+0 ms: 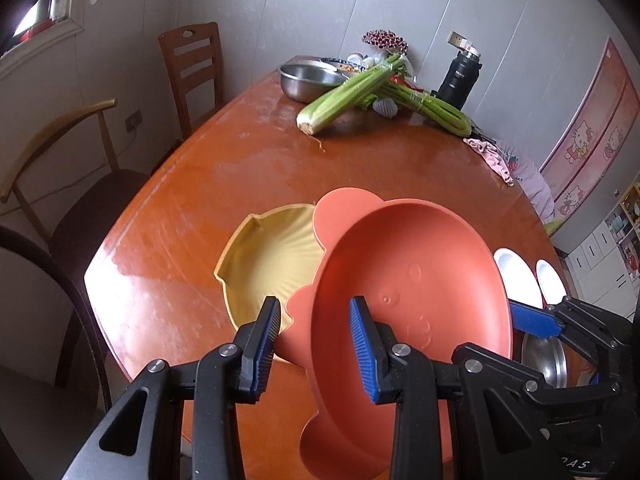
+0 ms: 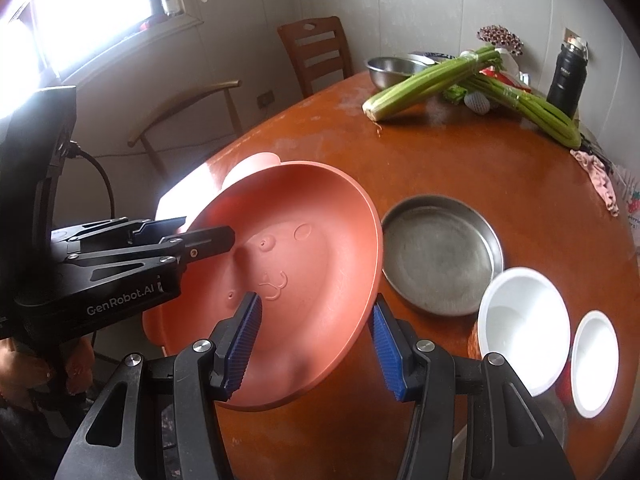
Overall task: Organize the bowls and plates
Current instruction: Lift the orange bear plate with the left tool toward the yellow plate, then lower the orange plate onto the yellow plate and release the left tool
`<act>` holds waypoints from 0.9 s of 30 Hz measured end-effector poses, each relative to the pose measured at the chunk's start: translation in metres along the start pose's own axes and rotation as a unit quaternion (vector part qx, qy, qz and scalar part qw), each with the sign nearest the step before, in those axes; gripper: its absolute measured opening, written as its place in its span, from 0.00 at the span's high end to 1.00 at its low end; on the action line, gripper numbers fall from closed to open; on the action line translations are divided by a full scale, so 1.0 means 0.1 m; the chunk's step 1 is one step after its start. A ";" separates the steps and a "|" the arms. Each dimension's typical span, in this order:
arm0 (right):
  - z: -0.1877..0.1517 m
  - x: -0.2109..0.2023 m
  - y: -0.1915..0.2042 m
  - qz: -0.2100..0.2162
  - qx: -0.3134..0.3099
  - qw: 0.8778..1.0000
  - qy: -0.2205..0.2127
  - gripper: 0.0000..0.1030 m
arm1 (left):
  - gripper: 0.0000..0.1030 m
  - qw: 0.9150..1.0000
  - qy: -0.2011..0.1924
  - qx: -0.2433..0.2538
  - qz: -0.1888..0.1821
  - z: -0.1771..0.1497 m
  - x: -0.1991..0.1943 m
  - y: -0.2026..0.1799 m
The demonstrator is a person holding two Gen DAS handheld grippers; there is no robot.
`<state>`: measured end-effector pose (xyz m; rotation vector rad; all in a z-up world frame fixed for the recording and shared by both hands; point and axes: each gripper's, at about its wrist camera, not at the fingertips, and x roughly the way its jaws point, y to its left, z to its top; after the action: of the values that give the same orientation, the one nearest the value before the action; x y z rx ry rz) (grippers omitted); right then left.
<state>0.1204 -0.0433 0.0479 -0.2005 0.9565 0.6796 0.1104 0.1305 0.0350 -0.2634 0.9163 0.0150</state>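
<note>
An orange bear-shaped bowl [image 1: 408, 280] [image 2: 304, 248] is tilted above the table, overlapping a yellow bowl [image 1: 268, 260] that rests on the wood. My left gripper [image 1: 314, 354] is open, its jaws straddling the orange bowl's left rim; it also shows in the right wrist view [image 2: 200, 236]. My right gripper [image 2: 316, 344] is open with the bowl's right rim between its jaws; one blue pad shows in the left wrist view [image 1: 532, 320]. Whether either pad touches the bowl I cannot tell. A steel plate [image 2: 440, 252], a white bowl [image 2: 524, 320] and a smaller white bowl [image 2: 594, 364] sit to the right.
Celery bunches [image 1: 352, 92], a steel mixing bowl [image 1: 308, 80], a black flask [image 1: 458, 78] and a pink cloth [image 1: 490, 156] lie at the far side of the round wooden table [image 1: 208, 184]. Chairs [image 1: 192, 68] stand on the left.
</note>
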 end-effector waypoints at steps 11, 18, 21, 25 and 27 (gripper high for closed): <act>0.28 0.08 0.08 0.001 0.002 1.000 -0.011 0.44 | 0.66 1.000 -0.017 -0.012 -0.012 0.32 -0.03 0.24; 0.43 0.21 0.11 0.002 0.013 1.000 -0.007 0.44 | 0.66 1.000 -0.017 -0.012 -0.009 0.52 0.09 0.37; 0.46 0.31 0.13 0.001 0.020 1.000 0.001 0.44 | 0.66 1.000 -0.011 -0.012 -0.007 0.56 0.18 0.42; 0.47 0.46 0.16 -0.002 0.027 1.000 0.015 0.44 | 0.66 1.000 -0.001 -0.009 -0.001 0.58 0.31 0.49; 0.46 0.53 0.17 -0.006 0.028 0.999 0.024 0.44 | 0.66 1.000 0.006 -0.008 -0.006 0.58 0.39 0.52</act>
<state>0.1625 0.0140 0.0339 -0.1733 1.0177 0.6389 0.1726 0.1905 0.0264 -0.2846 0.9266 0.0098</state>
